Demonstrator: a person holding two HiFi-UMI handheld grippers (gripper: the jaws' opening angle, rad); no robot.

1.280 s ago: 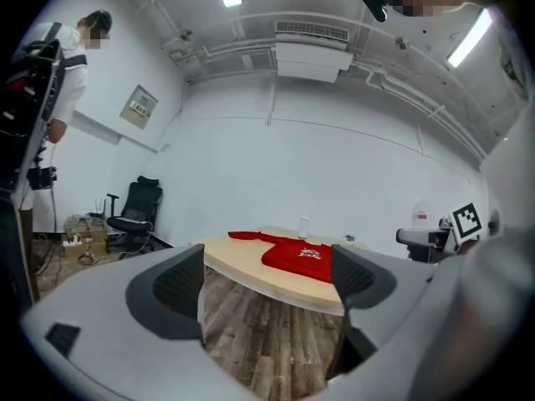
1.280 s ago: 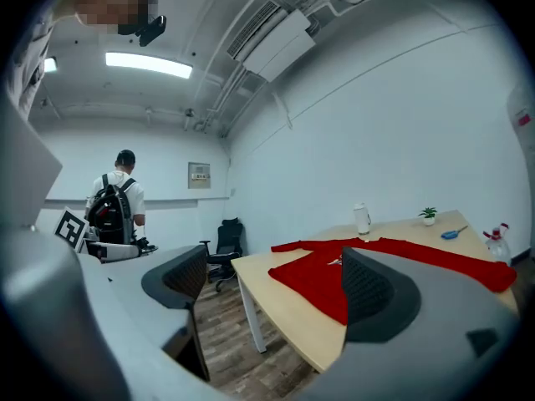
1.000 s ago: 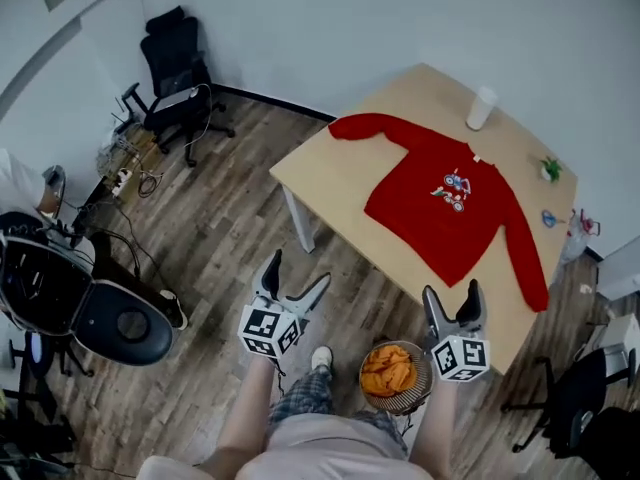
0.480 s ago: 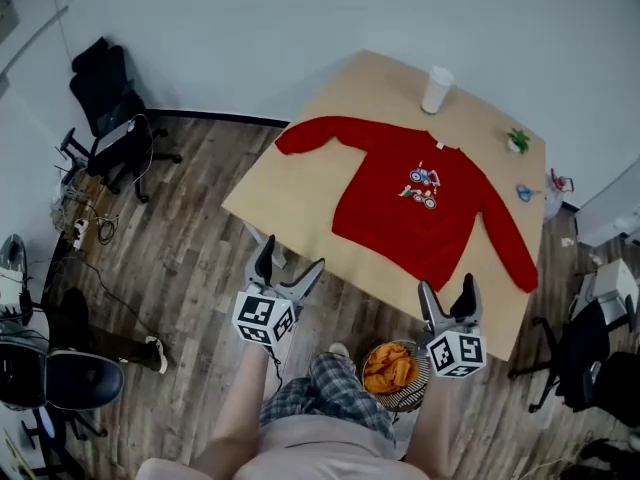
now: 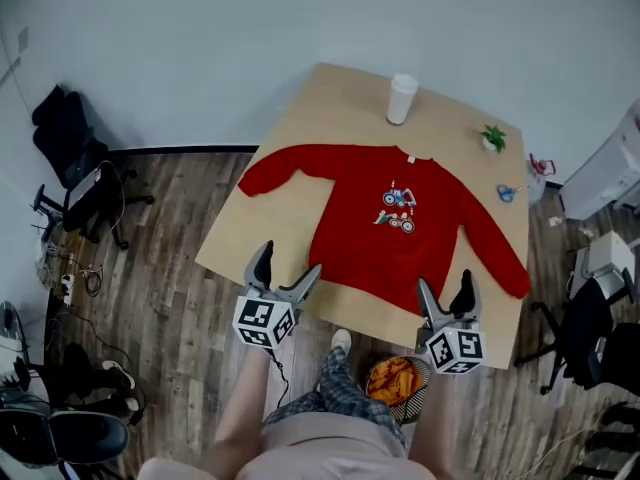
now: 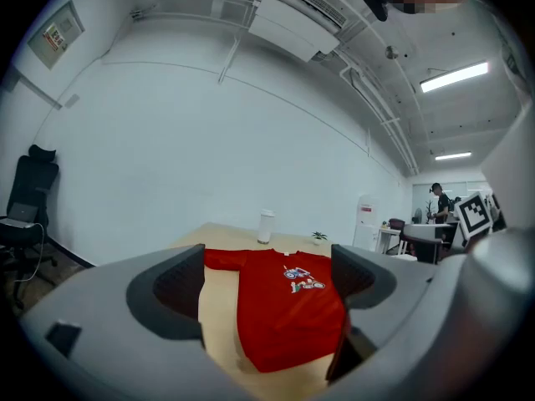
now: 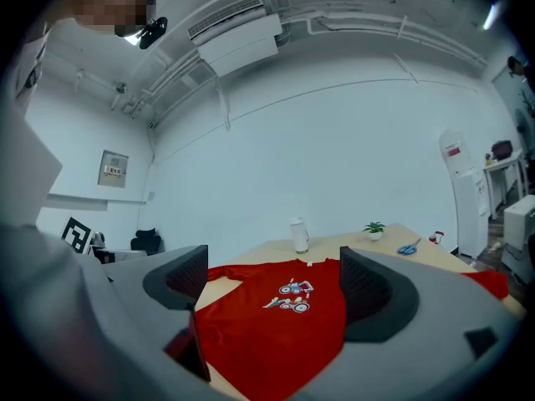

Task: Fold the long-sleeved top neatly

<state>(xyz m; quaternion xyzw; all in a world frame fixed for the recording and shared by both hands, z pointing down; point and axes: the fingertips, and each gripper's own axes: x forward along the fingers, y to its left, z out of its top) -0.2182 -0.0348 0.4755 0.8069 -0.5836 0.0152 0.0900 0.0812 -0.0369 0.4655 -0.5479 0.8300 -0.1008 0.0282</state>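
Note:
A red long-sleeved top [image 5: 385, 218] with a small printed picture on its chest lies flat and face up on the wooden table [image 5: 270, 230], both sleeves spread out to the sides. It also fills the middle of the left gripper view, top [image 6: 280, 307], and of the right gripper view, top [image 7: 276, 316]. My left gripper [image 5: 285, 268] is open at the table's near edge, short of the hem's left corner. Open too is my right gripper [image 5: 446, 294], at the near edge by the hem's right side. Neither holds anything.
A white cup [image 5: 401, 99], a small green plant [image 5: 492, 137] and blue scissors [image 5: 506, 193] sit along the table's far and right sides. A wire basket with orange cloth [image 5: 395, 380] stands on the floor by my legs. Office chairs [image 5: 70, 168] stand to the left.
I have stepped up to the table: the top and table have shifted toward the middle of the head view, and both open grippers now reach the table's near edge.

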